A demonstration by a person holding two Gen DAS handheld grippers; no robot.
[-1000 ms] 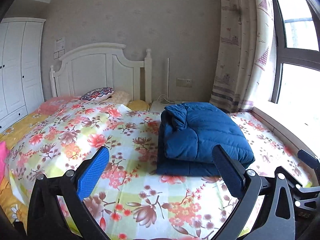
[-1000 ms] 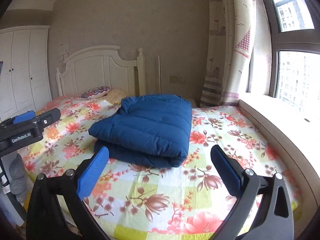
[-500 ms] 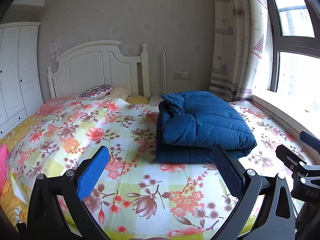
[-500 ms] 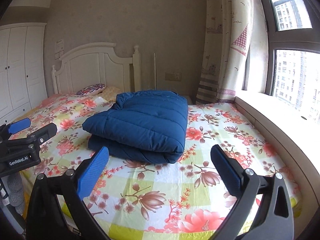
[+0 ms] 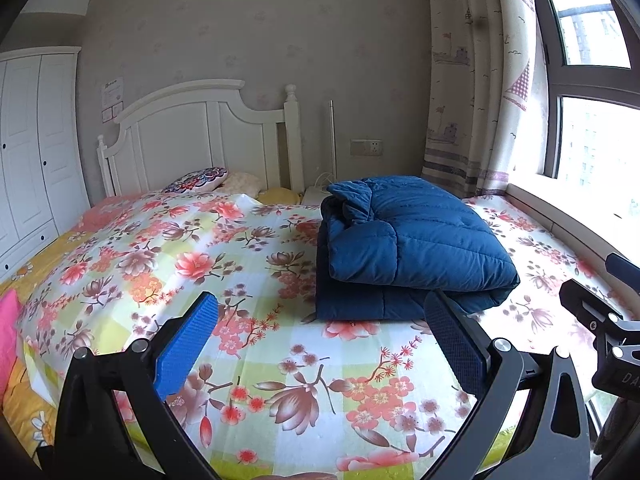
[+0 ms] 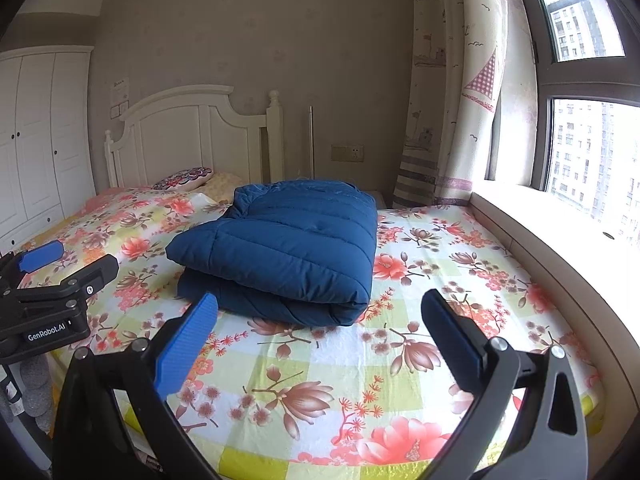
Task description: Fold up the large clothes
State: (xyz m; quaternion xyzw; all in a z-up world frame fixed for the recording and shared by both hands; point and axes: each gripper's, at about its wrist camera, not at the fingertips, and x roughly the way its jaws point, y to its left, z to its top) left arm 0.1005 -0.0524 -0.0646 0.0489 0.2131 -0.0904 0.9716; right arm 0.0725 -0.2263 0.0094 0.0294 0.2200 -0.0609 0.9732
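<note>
Jacket (image 5: 408, 240), folded on bed (image 5: 180, 264), lies beyond L tongs (image 5: 320, 340) & R tongs (image 6: 320, 340), both spread apart, empty.

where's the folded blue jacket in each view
Left wrist: folded blue jacket lies right of centre on the bed, beyond the open left gripper.
Right wrist: it lies left of centre.
Shared landmark: white headboard.

Folded jacket (image 5: 404, 240) lies on the bed (image 5: 248, 344) ahead of both my grippers, toward the window (image 6: 580, 152) side, pillows (image 5: 200, 178) behind it against the headboard (image 5: 200, 136), wardrobe (image 5: 32, 152) far left, curtain (image 6: 452, 100) right, my left gripper (image 5: 320, 344) and right gripper (image 6: 320, 344) wide apart, touching nothing.
</note>
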